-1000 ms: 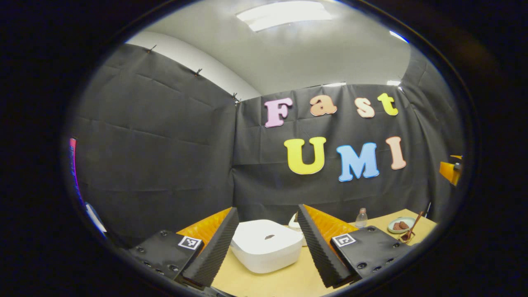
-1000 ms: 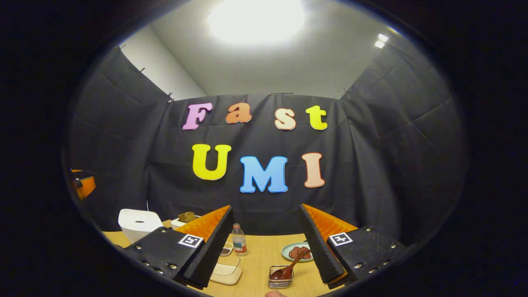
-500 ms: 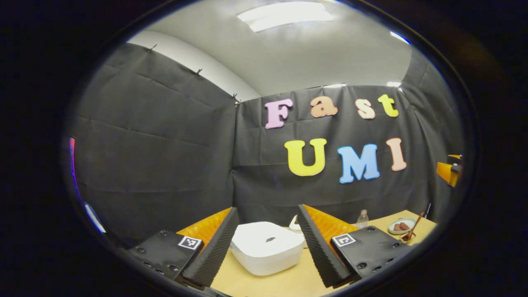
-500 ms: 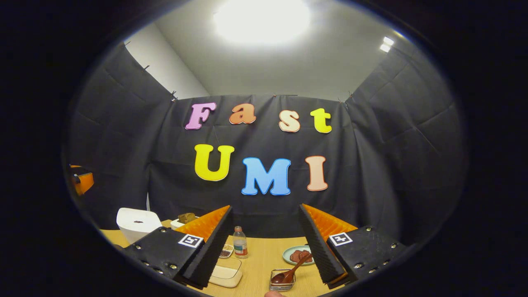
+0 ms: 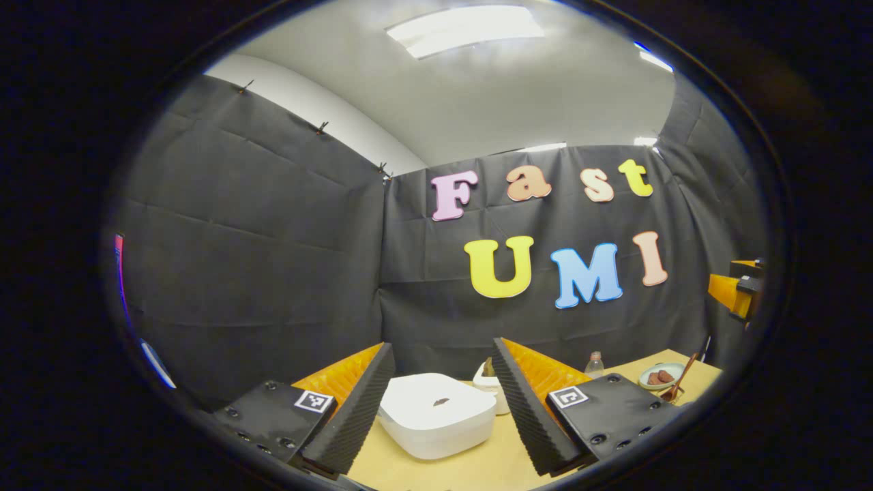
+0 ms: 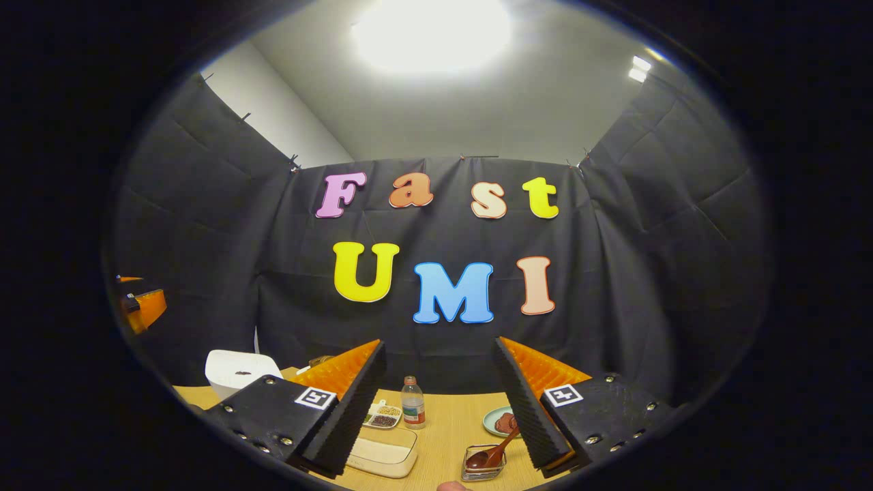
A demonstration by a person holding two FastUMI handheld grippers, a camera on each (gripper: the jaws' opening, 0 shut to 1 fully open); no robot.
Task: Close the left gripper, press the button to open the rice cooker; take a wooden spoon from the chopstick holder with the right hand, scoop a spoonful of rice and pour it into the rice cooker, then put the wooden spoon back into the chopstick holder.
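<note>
- The left claw (image 5: 443,402) is spread wide and grasps nothing, with the white rice cooker (image 5: 436,414) sitting on the bench (image 5: 470,467) between its fingers, lid down. The task wants this claw clenched before pressing; pressed as it stands, the fingers would likely straddle the cooker and miss the dark button (image 5: 441,402) on top.
- The button looks small on a smooth lid. A press that lands off-centre could slide, or shove the cooker along the bench instead of popping it open.
- A small white pot (image 5: 492,383) stands just behind the cooker, near the right finger of that claw; a hasty push forward might knock it.
- The right claw (image 6: 440,402) is also released and empty, hovering above the wooden spoon (image 6: 492,453), which leans in the wire chopstick holder (image 6: 483,463) on the bench below.
- The holder looks light, so a skewed grab on the spoon handle could tip or drag it.
- A plate (image 6: 501,421) sits just behind the holder and a bottle (image 6: 412,402) and a clear rice box (image 6: 382,452) are near; a wide swing with the spoon could topple the bottle or spill rice.
- If the lid is not open first, the scooped rice has nowhere to go.
</note>
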